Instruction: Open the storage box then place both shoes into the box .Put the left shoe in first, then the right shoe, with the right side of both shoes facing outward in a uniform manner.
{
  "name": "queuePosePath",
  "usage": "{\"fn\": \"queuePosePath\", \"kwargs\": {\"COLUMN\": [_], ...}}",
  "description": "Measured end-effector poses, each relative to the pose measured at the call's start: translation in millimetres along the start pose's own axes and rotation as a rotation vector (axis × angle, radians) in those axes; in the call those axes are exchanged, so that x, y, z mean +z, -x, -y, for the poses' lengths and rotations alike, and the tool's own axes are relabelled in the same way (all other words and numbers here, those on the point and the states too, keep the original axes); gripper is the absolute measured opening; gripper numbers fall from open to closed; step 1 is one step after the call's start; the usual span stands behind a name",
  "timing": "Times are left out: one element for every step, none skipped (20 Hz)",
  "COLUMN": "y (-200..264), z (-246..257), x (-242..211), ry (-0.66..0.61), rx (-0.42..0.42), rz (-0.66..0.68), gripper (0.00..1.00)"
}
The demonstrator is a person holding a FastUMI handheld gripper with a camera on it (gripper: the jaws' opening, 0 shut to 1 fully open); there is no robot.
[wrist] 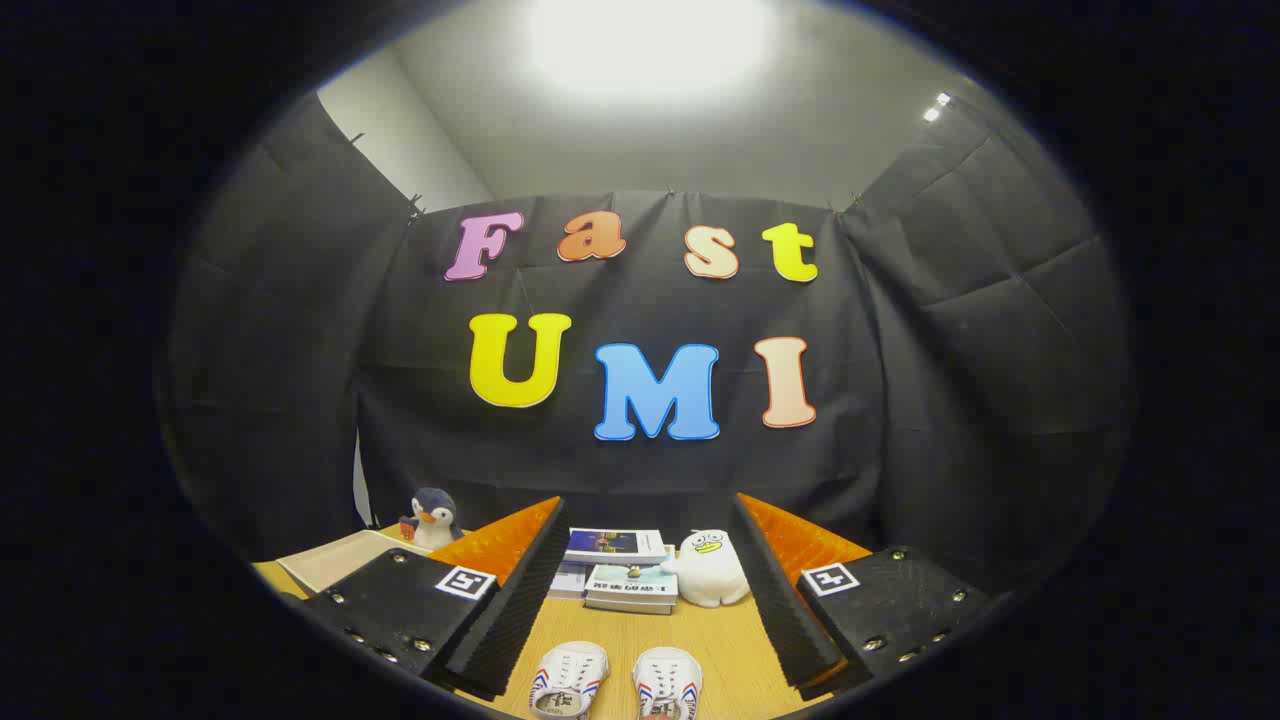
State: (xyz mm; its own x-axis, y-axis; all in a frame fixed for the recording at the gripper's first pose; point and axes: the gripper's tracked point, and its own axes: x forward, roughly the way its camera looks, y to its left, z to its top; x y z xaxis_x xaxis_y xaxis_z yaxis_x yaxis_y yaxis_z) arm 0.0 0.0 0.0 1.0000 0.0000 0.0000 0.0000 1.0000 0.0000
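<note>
Two white shoes with red and blue side stripes stand side by side on the wooden table, toes pointing away from me: one shoe [568,680] on the left and the other shoe [667,684] on the right. They lie low between the fingers, near their bases. My gripper [648,520] is open, its two fingers spread wide with nothing between the tips. The fingertips [548,515] hang above the table, short of the far objects.
A stack of books [618,572] lies beyond the shoes, with a white plush duck [708,568] beside it. A penguin plush [432,518] stands at the far left next to a pale flat tray or lid [335,560]. Black cloth walls close the booth.
</note>
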Motion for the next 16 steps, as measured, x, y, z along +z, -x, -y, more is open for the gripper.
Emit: {"fn": "queuePosePath", "kwargs": {"y": [0.8,0.6,1.4,2.6,4.1,5.8,6.6,7.1,8.1,7.8,8.2,7.7,7.9,7.2,7.2,6.8], "z": [-1.1,-3.2,-3.8,-4.6,-5.1,-5.1,-5.5,-5.8,-5.1,-5.4,-5.1,-5.6,-5.6,-6.4,-7.1,-7.7], "x": [-0.5,-0.9,-3.5,-4.4,-4.6,-4.0,-3.6,-2.4,-2.8,-1.9,-2.8,-2.9,-4.0,-4.7,-4.8,-4.5], "ry": [-0.001,0.000,0.003,0.005,0.006,0.007,0.008,0.009,0.009,0.007,0.004,0.001,-0.003,-0.005,-0.006,-0.005], "rx": [0.001,0.004,0.006,0.006,0.006,0.004,0.003,0.001,0.001,0.001,0.000,-0.001,0.000,0.002,0.003,0.004], "rz": [0.003,0.003,-0.001,-0.005,-0.005,-0.003,0.000,0.002,0.005,0.005,0.006,0.004,0.001,-0.002,-0.003,-0.002], "gripper": [0.96,0.96,0.96,0.96,0.96,0.96,0.96,0.96,0.96,0.96,0.96,0.96,0.96,0.96,0.96,0.96]}}
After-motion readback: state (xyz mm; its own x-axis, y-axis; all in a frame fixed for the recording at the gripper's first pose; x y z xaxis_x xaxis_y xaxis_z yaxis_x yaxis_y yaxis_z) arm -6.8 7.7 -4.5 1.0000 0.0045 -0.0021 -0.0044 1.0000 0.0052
